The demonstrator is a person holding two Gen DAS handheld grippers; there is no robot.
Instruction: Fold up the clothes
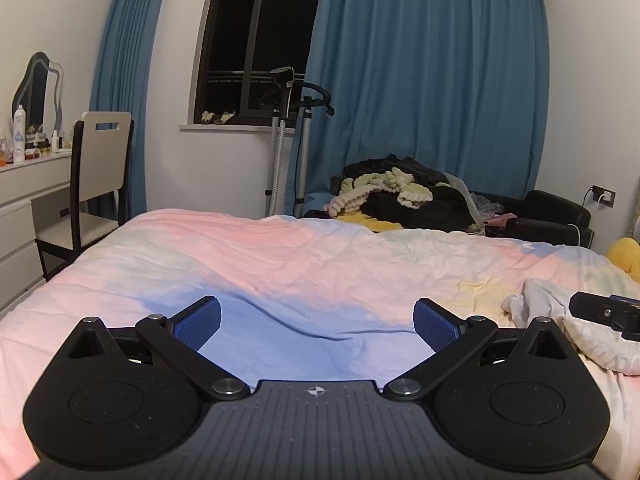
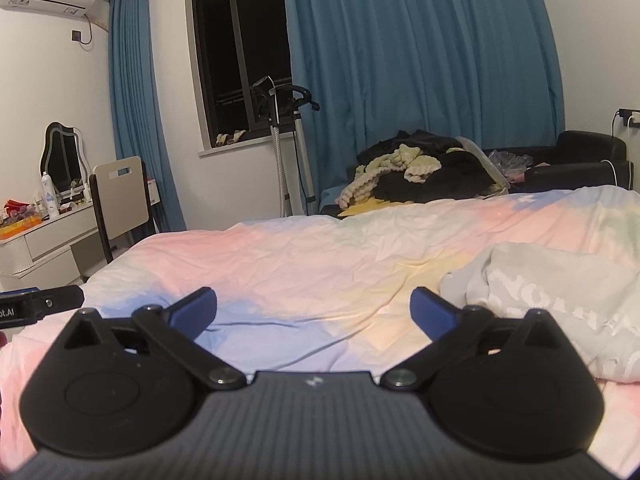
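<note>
Hovering over the bed, left tool with jaws spread wide, nothing between them, aimed at bare sheet. Further right, right tool likewise splayed and empty, low above the sheet. Just beside its right finger, crumpled pale garment on the bed, ungripped, probably next to be grabbed and spread flat.

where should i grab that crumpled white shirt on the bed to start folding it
Pinch the shirt at its near-left edge, the bunched lip toward the middle of the bed. Come in low from the left with the right gripper: it is closest, its jaws are open and empty, and that raised edge gives them something to close on.
</note>
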